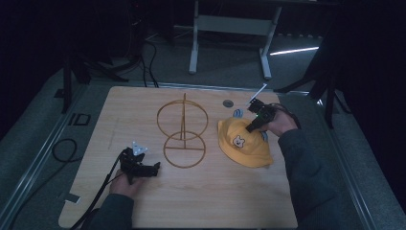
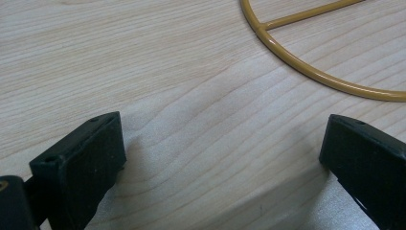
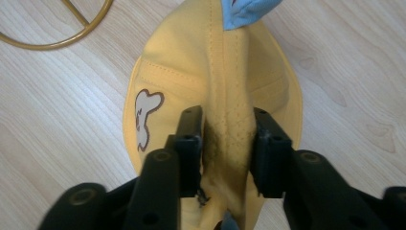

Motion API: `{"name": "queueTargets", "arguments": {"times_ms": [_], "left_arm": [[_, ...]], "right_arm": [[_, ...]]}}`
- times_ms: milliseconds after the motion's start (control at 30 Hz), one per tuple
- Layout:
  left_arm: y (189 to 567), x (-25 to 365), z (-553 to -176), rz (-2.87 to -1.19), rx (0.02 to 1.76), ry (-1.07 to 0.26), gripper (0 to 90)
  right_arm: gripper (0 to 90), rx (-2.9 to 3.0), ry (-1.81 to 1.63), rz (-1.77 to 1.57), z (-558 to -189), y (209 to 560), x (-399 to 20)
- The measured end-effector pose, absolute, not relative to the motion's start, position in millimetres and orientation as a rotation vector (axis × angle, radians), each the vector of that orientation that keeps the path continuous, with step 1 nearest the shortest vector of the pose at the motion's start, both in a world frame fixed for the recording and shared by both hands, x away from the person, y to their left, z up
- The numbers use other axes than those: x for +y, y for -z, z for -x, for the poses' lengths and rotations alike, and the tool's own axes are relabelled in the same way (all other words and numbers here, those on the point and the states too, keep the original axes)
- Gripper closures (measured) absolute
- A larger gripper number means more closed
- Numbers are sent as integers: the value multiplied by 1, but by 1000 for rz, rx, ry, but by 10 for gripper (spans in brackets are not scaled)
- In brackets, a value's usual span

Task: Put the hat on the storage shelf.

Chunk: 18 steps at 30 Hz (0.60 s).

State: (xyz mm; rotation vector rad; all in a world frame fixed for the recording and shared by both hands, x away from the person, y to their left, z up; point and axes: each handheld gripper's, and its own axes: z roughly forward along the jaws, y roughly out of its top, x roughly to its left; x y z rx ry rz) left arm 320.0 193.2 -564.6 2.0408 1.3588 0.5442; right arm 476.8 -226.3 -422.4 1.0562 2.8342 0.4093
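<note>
Yellow hat (image 1: 244,143) lay on the right half of the worktop (image 1: 201,201), just beside the gold wire stand (image 1: 183,130), which stood to its left with its two rings. I had the right gripper (image 1: 253,125) on the hat's far side, reaching down onto the crown. In the right gripper view its jaws were pinched on a raised fold of the yellow fabric (image 3: 225,139), along the stitched seam, with the bear patch (image 3: 145,117) just left of them. The seam ran straight away from the jaws, toward the blue tab (image 3: 244,7) at the far edge. I judged the grip was taken but the hat was not yet lifted. The left gripper (image 1: 154,167) rested on the worktop near the stand's lower ring (image 2: 316,72), jaws wide apart with nothing between them. The right hand was clearly the nearer one to the hat. Between hat and stand the room was narrow; toward me the wood was free.
</note>
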Motion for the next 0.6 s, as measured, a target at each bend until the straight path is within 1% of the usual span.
{"name": "queueTargets", "arguments": {"times_ms": [67, 133, 600], "left_arm": [[565, 193, -320, -2041, 1359, -545, 19], [565, 193, -320, -2041, 1359, -544, 19], [565, 193, -320, -2042, 1359, -544, 19]], "right_arm": [[784, 2838, -392, -1038, -477, 423, -226], [797, 2838, -369, -1020, -476, 423, -224], [800, 2835, -346, -904, -461, 420, -216]]}}
